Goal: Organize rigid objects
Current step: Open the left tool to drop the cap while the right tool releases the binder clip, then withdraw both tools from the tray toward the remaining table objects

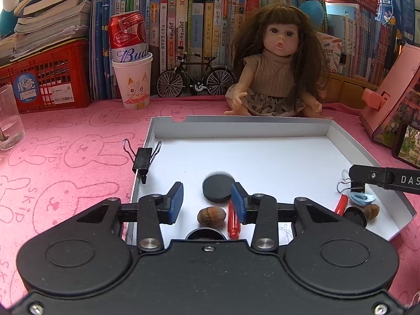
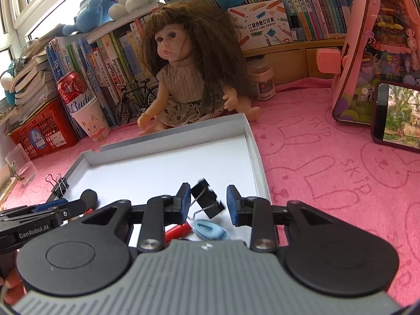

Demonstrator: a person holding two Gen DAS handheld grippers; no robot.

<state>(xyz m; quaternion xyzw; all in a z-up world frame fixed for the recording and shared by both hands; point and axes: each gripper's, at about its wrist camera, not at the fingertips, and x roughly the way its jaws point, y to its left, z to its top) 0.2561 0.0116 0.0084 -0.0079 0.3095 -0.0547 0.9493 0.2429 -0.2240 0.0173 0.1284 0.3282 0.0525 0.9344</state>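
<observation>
A: Biggest first: what lies under everything?

B: A pink cloth printed with rabbit outlines (image 2: 341,178), and on it a shallow white cardboard tray (image 1: 262,155) with low walls. A long-haired doll in a beige knit top (image 1: 275,65) sits just behind the tray's far wall, with a white paper cup holding a red beer can (image 1: 132,78) and a small black model bicycle (image 1: 195,78) to its left.

A: And the grippers?

B: The left gripper (image 1: 207,202) hangs over the tray's near part, jaws spread wide, holding nothing. Between its fingers lie a flat black round disc (image 1: 218,189), a brown hazelnut (image 1: 211,215) and a red plastic stick (image 1: 232,223). The right gripper (image 2: 208,204) is also wide, gripping nothing; a black binder clip (image 2: 207,200), blurred, sits between its pads.

A: Edges?

B: Another black binder clip (image 1: 143,158) is clamped on the tray's left wall. The near right corner is crowded: a light blue oval shell (image 2: 208,229), a small black round cap (image 1: 355,215), a second nut (image 1: 371,210). The tray's far half is bare floor.
</observation>
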